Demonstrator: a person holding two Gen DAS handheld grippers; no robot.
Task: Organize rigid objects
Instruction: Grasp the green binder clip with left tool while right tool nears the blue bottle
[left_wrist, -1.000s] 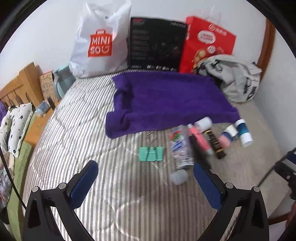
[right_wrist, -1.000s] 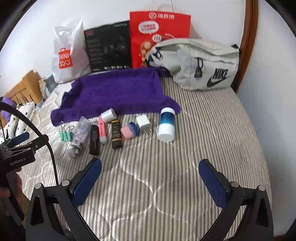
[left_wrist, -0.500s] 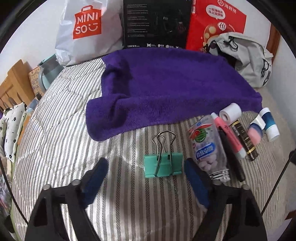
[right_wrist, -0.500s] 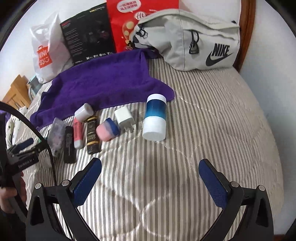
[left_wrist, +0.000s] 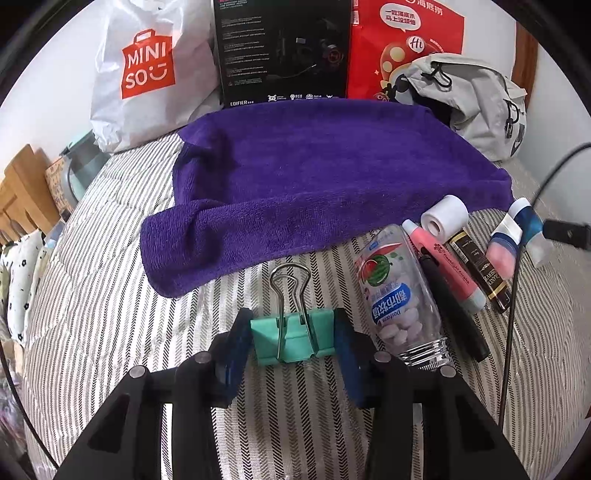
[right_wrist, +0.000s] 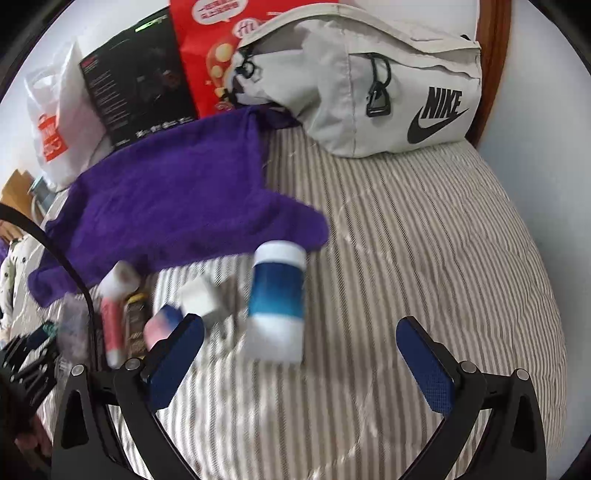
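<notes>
**Left gripper clamped on binder clip; right gripper spread near canister**

The left gripper (left_wrist: 293, 338) has both blue pads pressed against the green binder clip (left_wrist: 291, 334), which lies on the striped bedcover (left_wrist: 110, 314), wire handles pointing toward the purple towel (left_wrist: 314, 177). A clear pill bottle (left_wrist: 397, 291) lies just right of it, long axis running away from the camera. The right gripper (right_wrist: 299, 354) has its fingers wide apart, touching nothing; the blue-and-white canister (right_wrist: 277, 302) lies between and beyond them, blurred. Only the right view shows the grey Nike bag (right_wrist: 369, 85) whole.
</notes>
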